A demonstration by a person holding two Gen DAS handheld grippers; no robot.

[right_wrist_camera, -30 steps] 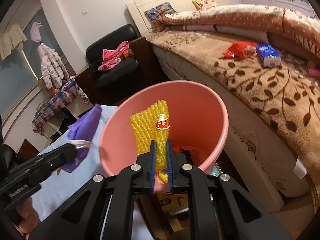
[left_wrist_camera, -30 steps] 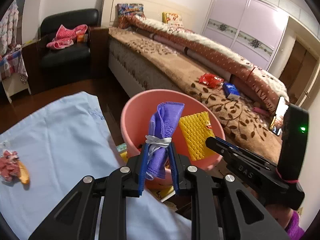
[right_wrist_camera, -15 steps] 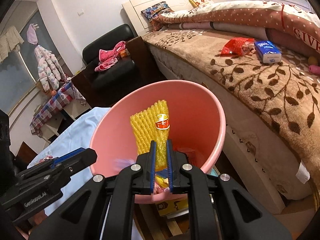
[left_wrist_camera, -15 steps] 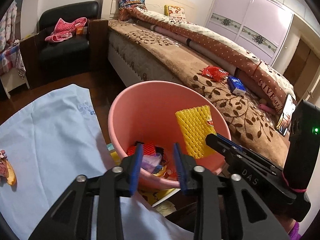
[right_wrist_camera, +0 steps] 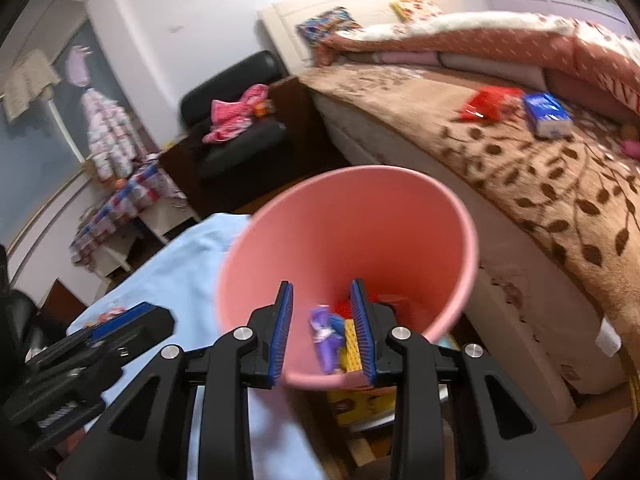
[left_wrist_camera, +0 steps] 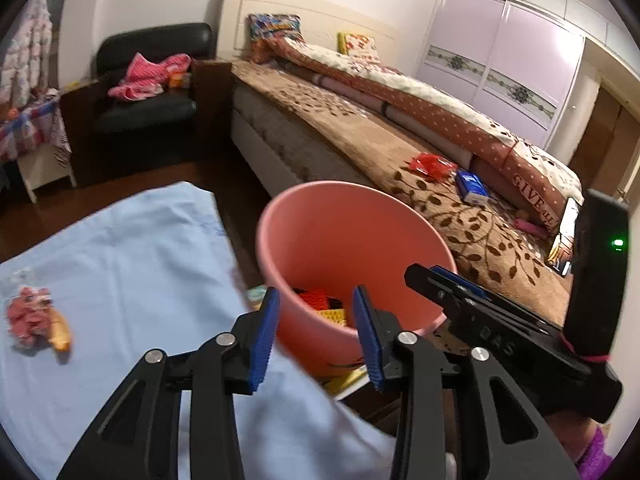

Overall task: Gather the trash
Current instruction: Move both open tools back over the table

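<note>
A pink bin [left_wrist_camera: 340, 232] stands between the blue-covered table and the bed. My left gripper [left_wrist_camera: 315, 312] hovers over its near rim; its jaws are opening with nothing between them. My right gripper [right_wrist_camera: 322, 308] is also above the bin [right_wrist_camera: 360, 232], its jaws opening and holding nothing. Down inside the bin lie a purple bundle [right_wrist_camera: 326, 332] and a yellow foam net [right_wrist_camera: 351, 344], with red and yellow trash [left_wrist_camera: 320, 304] beside them. A pink scrap with a yellow peel [left_wrist_camera: 36, 320] lies on the cloth at left. A red wrapper [left_wrist_camera: 432, 164] and a blue pack [left_wrist_camera: 472, 188] sit on the bed.
The light blue cloth [left_wrist_camera: 132, 264] covers the table at left. The bed [left_wrist_camera: 360, 148] with a brown leaf blanket runs along the right. A black armchair [left_wrist_camera: 148, 112] with pink clothes stands behind. Boxes and papers lie on the floor under the bin.
My left gripper opened and the purple bundle fell into the bin. My right gripper then opened and the yellow foam net dropped in too.
</note>
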